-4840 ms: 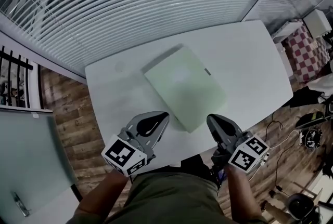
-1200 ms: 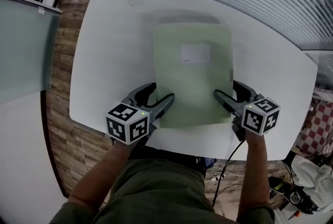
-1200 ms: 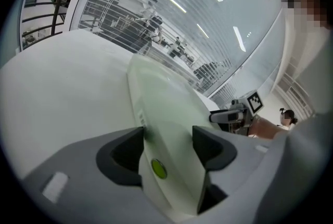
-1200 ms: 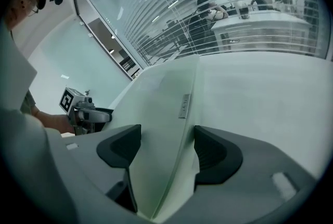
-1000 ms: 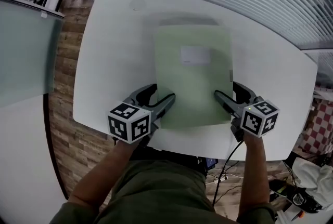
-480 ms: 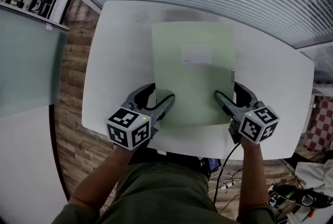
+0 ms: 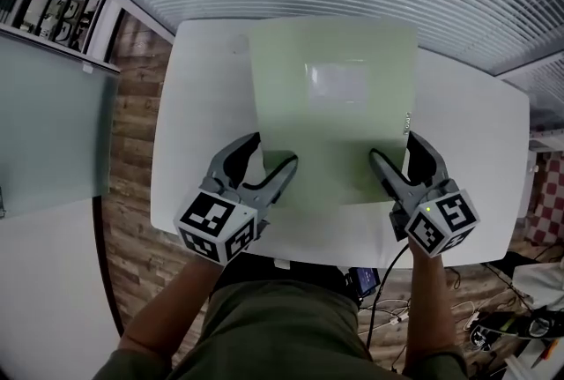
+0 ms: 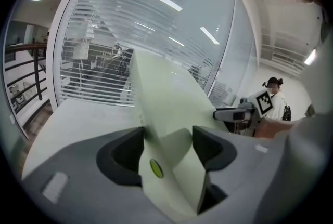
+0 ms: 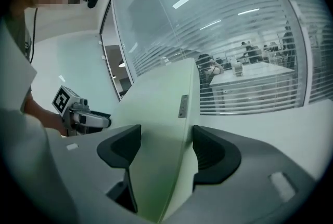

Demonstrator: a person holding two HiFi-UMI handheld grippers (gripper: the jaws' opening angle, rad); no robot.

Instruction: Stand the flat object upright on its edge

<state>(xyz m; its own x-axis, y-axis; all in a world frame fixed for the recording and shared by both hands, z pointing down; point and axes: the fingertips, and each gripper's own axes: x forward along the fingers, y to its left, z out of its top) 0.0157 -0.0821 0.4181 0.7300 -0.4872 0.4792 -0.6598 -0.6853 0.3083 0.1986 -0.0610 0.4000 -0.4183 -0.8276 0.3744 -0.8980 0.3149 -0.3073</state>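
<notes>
Left gripper [image 7: 268,160] and right gripper [image 7: 397,152] each clamp a side edge of green folder [image 7: 335,127], tilted up off white table [image 7: 198,136].

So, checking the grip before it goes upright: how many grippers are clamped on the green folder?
2. The left gripper holds the green folder's near-left edge; the right gripper holds its near-right edge.

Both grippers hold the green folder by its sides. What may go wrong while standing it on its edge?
1. The left gripper and right gripper clamp the pale green flat folder only near its lower end, so the tall upper part may tip over.
2. The white table looks smooth; the bottom edge may slide away when released.
</notes>
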